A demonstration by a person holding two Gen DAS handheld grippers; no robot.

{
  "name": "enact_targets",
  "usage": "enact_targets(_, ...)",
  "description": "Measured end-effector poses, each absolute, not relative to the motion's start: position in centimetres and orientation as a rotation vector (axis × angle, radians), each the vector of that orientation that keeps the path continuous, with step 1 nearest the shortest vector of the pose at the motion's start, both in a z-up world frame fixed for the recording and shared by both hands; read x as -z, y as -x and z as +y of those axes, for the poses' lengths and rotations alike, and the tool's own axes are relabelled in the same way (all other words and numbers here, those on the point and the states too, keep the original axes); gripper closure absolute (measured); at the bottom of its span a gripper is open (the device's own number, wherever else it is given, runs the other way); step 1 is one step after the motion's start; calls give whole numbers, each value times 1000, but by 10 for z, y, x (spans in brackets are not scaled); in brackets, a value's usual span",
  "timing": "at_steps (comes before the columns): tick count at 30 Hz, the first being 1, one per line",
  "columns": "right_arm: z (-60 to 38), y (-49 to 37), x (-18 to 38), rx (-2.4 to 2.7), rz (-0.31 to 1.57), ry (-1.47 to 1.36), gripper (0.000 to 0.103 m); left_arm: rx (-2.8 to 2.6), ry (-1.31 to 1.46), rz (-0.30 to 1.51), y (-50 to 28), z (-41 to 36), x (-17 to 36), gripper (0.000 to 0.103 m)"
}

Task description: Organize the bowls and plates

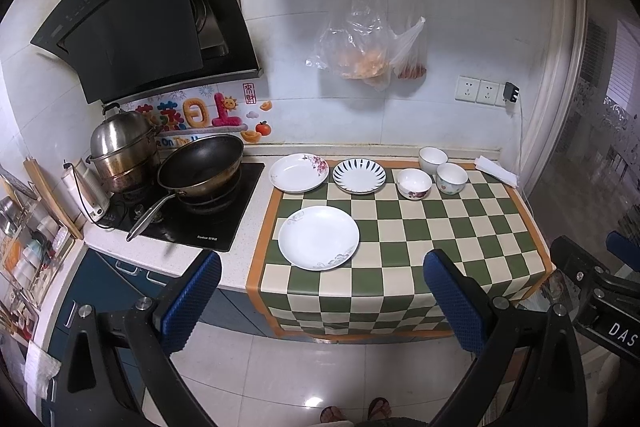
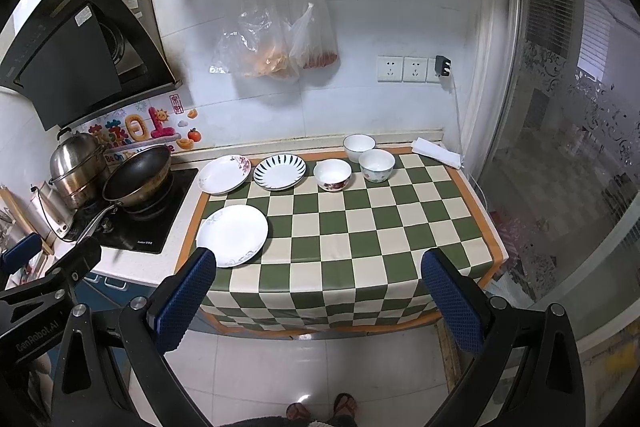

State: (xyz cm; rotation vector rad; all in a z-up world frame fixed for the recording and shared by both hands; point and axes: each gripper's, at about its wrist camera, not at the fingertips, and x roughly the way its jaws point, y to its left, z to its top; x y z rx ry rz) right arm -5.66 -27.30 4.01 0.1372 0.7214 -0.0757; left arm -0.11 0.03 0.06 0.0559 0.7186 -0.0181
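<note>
On the green-and-cream checked cloth (image 1: 460, 227) (image 2: 360, 227) lie three plates: a large white plate (image 1: 319, 237) (image 2: 232, 235) at the front left, a floral plate (image 1: 298, 172) (image 2: 225, 173) and a blue-striped plate (image 1: 359, 175) (image 2: 279, 171) at the back. Three bowls stand at the back right: a flowered bowl (image 1: 414, 183) (image 2: 332, 174), a white bowl (image 1: 433, 159) (image 2: 359, 147) and a pale patterned bowl (image 1: 451, 178) (image 2: 376, 165). My left gripper (image 1: 320, 295) and right gripper (image 2: 320, 291) are open and empty, held off the counter's front edge.
A wok (image 1: 200, 167) (image 2: 138, 175) and steel steamer pot (image 1: 120, 151) (image 2: 78, 167) sit on the hob at left, under a range hood (image 1: 140, 23). Plastic bags (image 1: 368, 39) (image 2: 272, 39) hang on the wall. A folded white cloth (image 1: 496, 169) (image 2: 436, 151) lies at the back right.
</note>
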Motion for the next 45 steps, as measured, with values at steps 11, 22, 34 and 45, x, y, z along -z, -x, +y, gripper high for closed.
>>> enact_targets(11, -274, 60, -40, 74, 722, -136, 0, 18, -55, 716, 1, 0, -1, 0)
enact_targets(22, -270, 68, -42, 73, 713, -135, 0, 17, -56, 712, 5, 2, -3, 0)
enact_targets(34, -270, 70, -43, 73, 713, -135, 0, 16, -55, 707, 2, 4, -2, 0)
enact_targets(45, -269, 72, -44, 71, 710, -131, 0, 15, -53, 707, -2, -7, -14, 0)
